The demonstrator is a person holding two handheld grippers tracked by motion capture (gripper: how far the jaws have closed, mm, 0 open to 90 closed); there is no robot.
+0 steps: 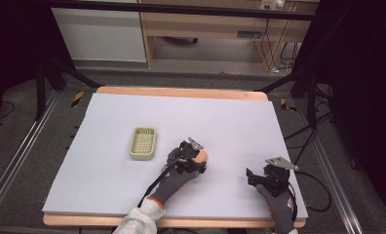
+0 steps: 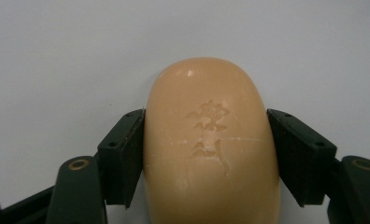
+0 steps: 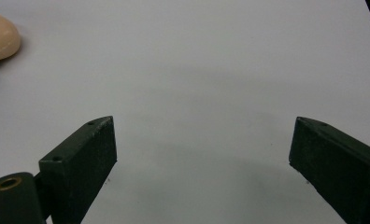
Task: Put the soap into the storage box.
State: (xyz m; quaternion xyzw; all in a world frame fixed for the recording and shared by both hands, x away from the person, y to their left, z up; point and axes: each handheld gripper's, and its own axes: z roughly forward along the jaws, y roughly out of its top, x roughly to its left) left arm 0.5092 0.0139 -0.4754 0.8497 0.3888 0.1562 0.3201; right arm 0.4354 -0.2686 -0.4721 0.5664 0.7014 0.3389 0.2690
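Looking along my left gripper (image 2: 206, 154), I see both jaws pressed against a peach soap bar (image 2: 211, 144) stamped with characters; the high view shows merely its tip beside that gripper (image 1: 193, 158). My right gripper (image 3: 202, 163) gapes wide over bare table (image 3: 211, 60). Left of the soap, the green basket (image 1: 143, 143) holds nothing.

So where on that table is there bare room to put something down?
Plenty: the far half beyond the soap dish, and the stretch between the right gripper and left gripper. It is crowded only around the soap.
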